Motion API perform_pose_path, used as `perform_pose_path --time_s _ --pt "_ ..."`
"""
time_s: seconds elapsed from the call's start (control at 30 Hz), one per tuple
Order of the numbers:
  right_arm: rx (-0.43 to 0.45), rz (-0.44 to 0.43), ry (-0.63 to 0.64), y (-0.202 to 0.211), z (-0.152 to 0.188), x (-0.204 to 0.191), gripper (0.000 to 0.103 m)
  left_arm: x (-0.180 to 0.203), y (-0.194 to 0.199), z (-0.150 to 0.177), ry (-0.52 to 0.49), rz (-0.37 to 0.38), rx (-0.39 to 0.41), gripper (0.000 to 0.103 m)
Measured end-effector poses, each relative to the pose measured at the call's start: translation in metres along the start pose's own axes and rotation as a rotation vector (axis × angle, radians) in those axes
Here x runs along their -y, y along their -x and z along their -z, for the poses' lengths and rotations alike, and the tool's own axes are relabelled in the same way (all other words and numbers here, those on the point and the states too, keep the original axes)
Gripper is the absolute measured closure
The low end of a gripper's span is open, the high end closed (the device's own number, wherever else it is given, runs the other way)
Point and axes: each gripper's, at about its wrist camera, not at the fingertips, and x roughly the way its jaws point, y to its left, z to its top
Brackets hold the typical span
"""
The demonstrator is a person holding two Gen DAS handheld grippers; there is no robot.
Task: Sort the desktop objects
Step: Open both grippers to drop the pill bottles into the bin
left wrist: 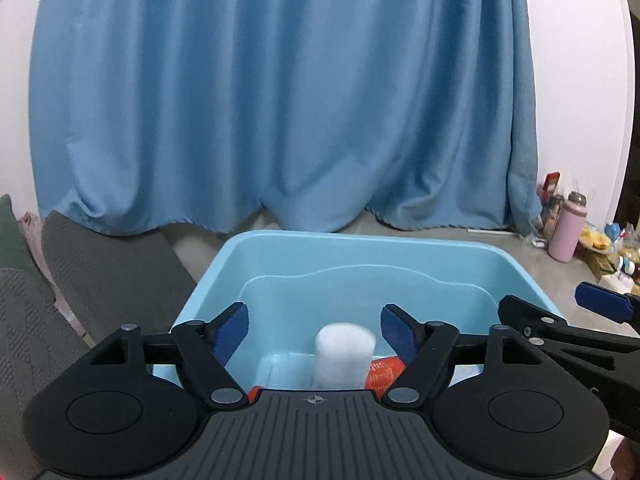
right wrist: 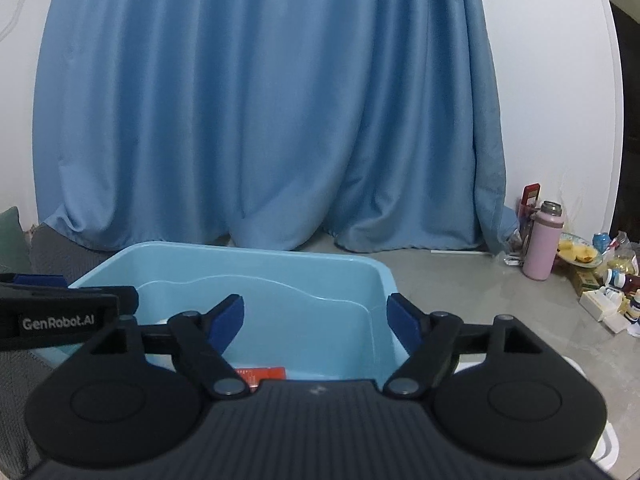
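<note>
A light blue plastic bin [left wrist: 500, 256] lies below both grippers. My left gripper [left wrist: 314, 330] is open over it. A white cylinder [left wrist: 344, 354], blurred, is between and below its fingers, apart from both pads, inside the bin. An orange-red packet [left wrist: 382, 374] lies on the bin floor beside it. My right gripper [right wrist: 316, 320] is open and empty above the bin [right wrist: 240, 256]; the orange-red packet [right wrist: 262, 374] shows below it. The right gripper's fingers [left wrist: 600, 302] enter the left wrist view at the right. The left gripper's side [right wrist: 60, 320] shows at the left of the right wrist view.
A blue curtain [left wrist: 280, 100] hangs behind the bin. Grey cushions [left wrist: 108, 268] lie at the left. A pink bottle [right wrist: 540, 244], a plate of food [right wrist: 580, 256] and several small bottles and boxes [right wrist: 616, 296] stand on the grey floor at the right.
</note>
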Motion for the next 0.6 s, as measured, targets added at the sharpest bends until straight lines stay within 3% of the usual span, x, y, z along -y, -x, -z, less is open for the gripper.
perform_pose_path --time_s 0.6 --pt "-0.015 -0.001 -0.021 0.061 0.029 0.02 0.023 0.014 0.073 0.043 0.029 -0.024 0.011 0.024"
